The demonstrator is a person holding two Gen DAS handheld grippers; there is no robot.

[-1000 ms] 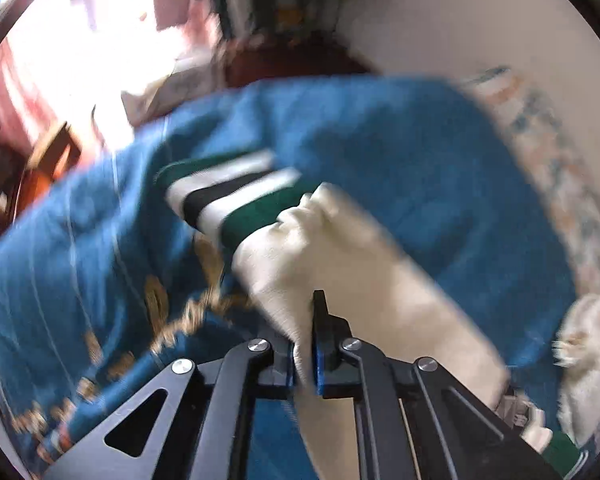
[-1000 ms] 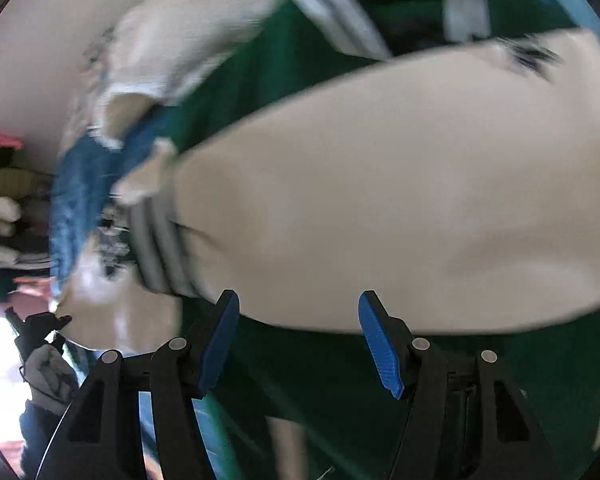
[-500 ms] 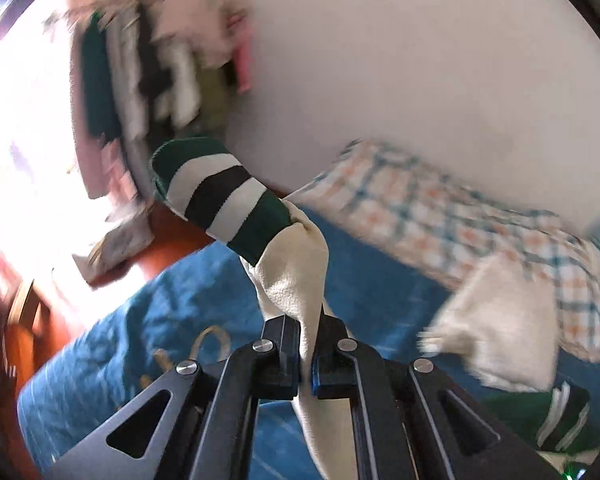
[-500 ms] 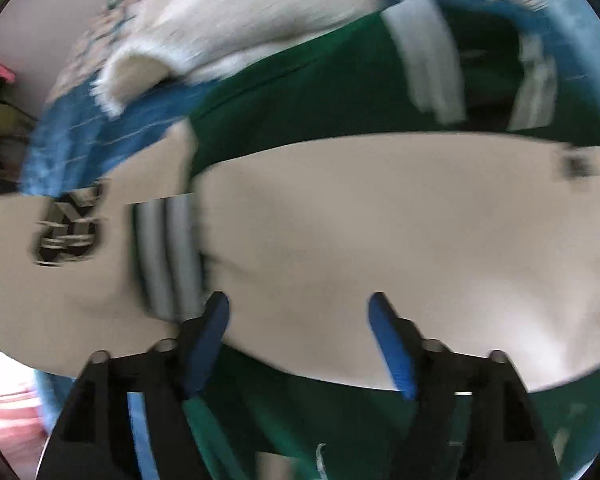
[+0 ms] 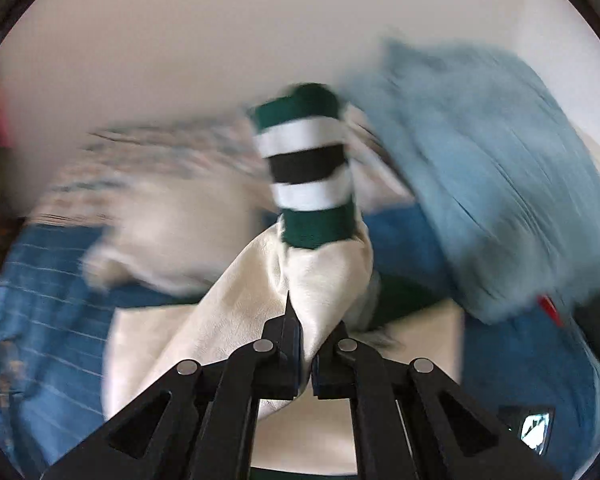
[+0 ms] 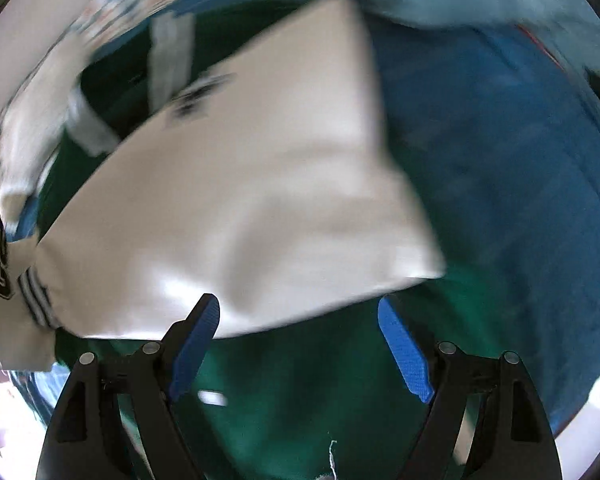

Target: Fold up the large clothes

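Left wrist view: my left gripper point(image 5: 305, 354) clamped cream sleeve point(image 5: 320, 280), striped cuff point(image 5: 308, 172) pointing ahead; right gripper point(image 6: 300, 354) just widened, empty, above jacket body point(image 6: 260, 400).

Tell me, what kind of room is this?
Probably a bedroom: a blue bedspread covers what looks like a bed, a light blue pillow lies by the plain wall, and a jacket sleeve is being folded.
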